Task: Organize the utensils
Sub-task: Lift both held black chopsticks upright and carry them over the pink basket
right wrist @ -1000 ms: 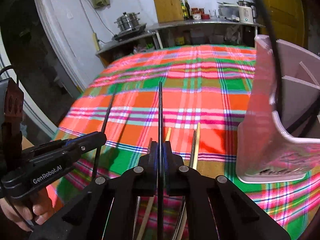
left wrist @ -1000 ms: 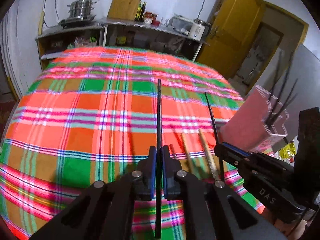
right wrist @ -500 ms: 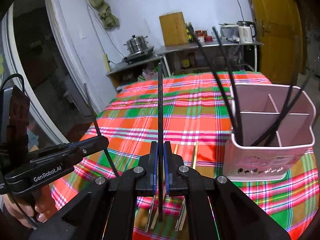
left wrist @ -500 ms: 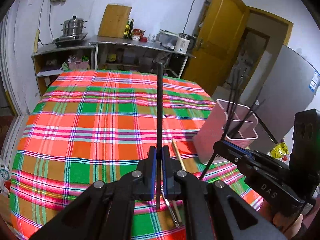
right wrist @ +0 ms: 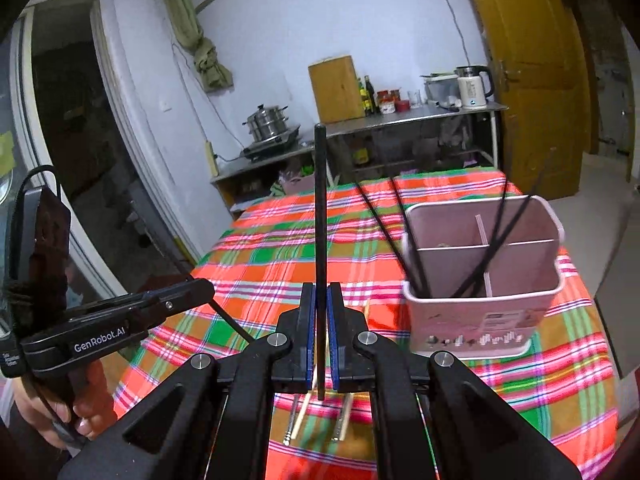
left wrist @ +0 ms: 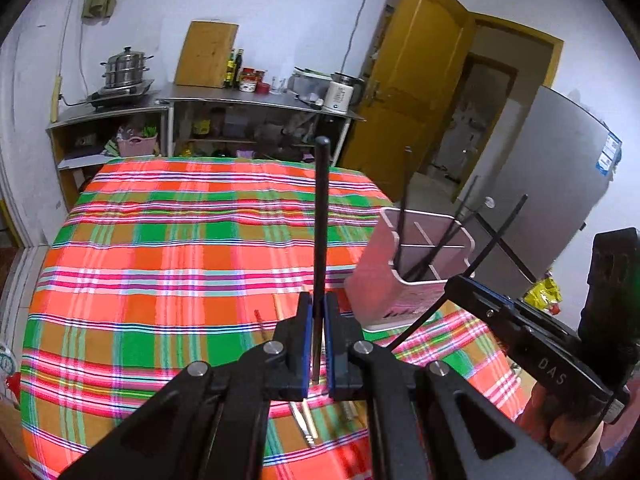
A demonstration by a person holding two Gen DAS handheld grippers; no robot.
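My left gripper point(left wrist: 315, 312) is shut on a black chopstick point(left wrist: 321, 216) that stands upright, raised above the table. My right gripper point(right wrist: 319, 304) is shut on another black chopstick point(right wrist: 320, 200), also upright. The pink divided utensil holder point(left wrist: 404, 276) stands at the table's right side and holds several black chopsticks; in the right wrist view the holder point(right wrist: 480, 308) is right of my fingers. Loose wooden and metal chopsticks point(right wrist: 344, 420) lie on the cloth below the grippers. The right gripper also shows at the right of the left wrist view point(left wrist: 460, 284), and the left gripper at the left of the right wrist view point(right wrist: 200, 288).
The table has a red, green and orange plaid cloth point(left wrist: 180, 260). Behind it stand a metal counter with a steamer pot point(left wrist: 126, 66), a cutting board point(left wrist: 206, 54) and a kettle point(left wrist: 340, 94). A yellow door point(left wrist: 416, 88) and a grey fridge point(left wrist: 560, 184) are at the right.
Both grippers have lifted with their black chopsticks, from low over the cloth to well above it. The holder now appears lower and farther in both views.
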